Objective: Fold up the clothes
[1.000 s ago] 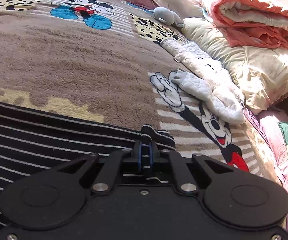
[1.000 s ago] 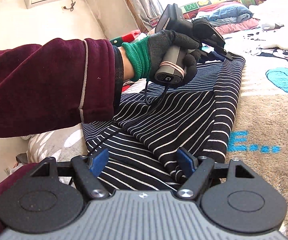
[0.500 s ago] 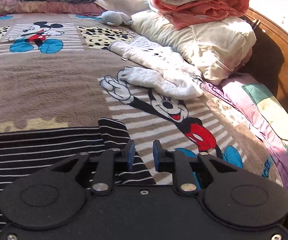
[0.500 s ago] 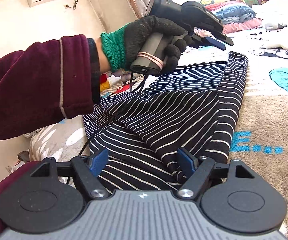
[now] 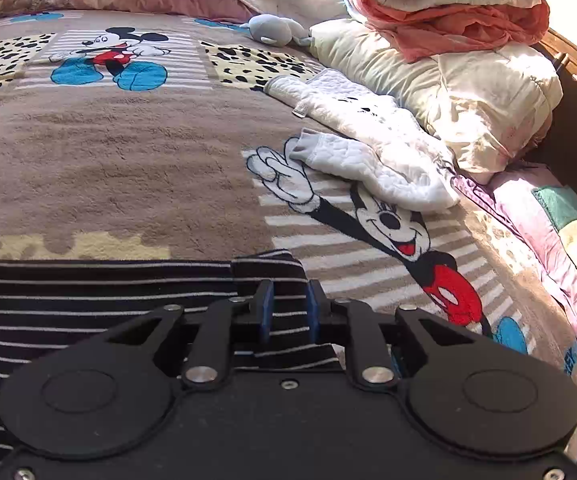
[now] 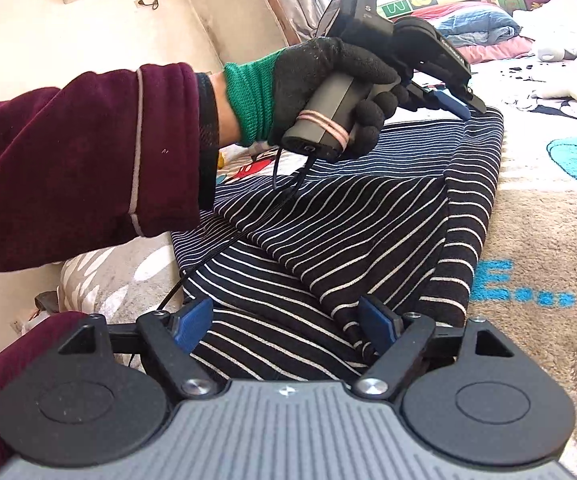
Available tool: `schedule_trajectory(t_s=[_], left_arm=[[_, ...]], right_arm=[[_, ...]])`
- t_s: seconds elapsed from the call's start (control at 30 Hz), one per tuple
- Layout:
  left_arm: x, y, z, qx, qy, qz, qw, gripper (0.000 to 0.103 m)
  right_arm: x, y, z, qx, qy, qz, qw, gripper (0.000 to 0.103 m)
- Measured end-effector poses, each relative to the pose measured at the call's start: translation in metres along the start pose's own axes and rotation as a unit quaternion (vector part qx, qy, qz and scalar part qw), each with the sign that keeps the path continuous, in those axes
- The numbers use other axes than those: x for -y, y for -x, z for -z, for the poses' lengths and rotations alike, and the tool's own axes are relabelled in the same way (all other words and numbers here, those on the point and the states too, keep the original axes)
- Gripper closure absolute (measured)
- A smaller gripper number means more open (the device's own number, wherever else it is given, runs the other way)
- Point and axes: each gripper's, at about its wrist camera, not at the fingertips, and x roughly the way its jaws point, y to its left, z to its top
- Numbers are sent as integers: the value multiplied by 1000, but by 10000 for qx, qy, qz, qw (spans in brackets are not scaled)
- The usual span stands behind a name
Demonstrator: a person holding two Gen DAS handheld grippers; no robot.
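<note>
- The striped garment [image 6: 328,232], black with thin white stripes, lies on the bed's cartoon-print blanket [image 5: 128,152], partly folded, with one diagonal flap laid over the lower layer.
- The left hand-held gripper [image 5: 288,312] sits over the garment's far corner with its blue pads a narrow gap apart; striped cloth shows beneath and between them, but the pads do not appear to press on it.
- In the right wrist view, the gloved left hand [image 6: 328,84] holds that tool just above the same corner.
- The right hand-held gripper [image 6: 288,320] has its jaws wide and opening further, straddling the near folded edge with nothing pinched.
- Risk: with neither tool gripping, the loose flap may slide or spring back if either one brushes it on the way off, and the fold would skew.
- Risk: the cable [image 6: 248,232] hanging from the left tool trails across the cloth and could drag the top layer when the hand moves.
- Risk: the plush blanket likely grips the knit, so a pull on one corner may bunch it rather than shift it flat.
- A white quilted garment [image 5: 368,152] lies well apart, near the pillows [image 5: 468,92], probably waiting its turn.
</note>
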Motion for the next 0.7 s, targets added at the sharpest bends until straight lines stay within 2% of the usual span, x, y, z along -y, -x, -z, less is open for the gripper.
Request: schedule_trajectory(t_s=[0.1,0.13,0.23,0.4,0.47,0.7], left_arm=[[-13,-28,0,-330,63,-692,9970,87],[-15,-29,0,-316,76,-659,9973,84],[-12,-24,0,-294,-55,-687,9972,84],[8,17,8,130,-391,-437,9982,84],[20,32,19,135,-612,-354,9974,84],[56,71,77,-141,-1156,365,9925,84]], right_arm=[[0,-2,0,-7,-12,-22,10000,22],[0,-3,0,-14,-7,-24,10000,22],[0,-3,0,-22,5,-28,10000,22],[-2,-4,-1,-8,13,-14,10000,21],[-3,-3,-1,3,12,-7,10000,21],[-5,-4,0,22,21,3,10000,21]])
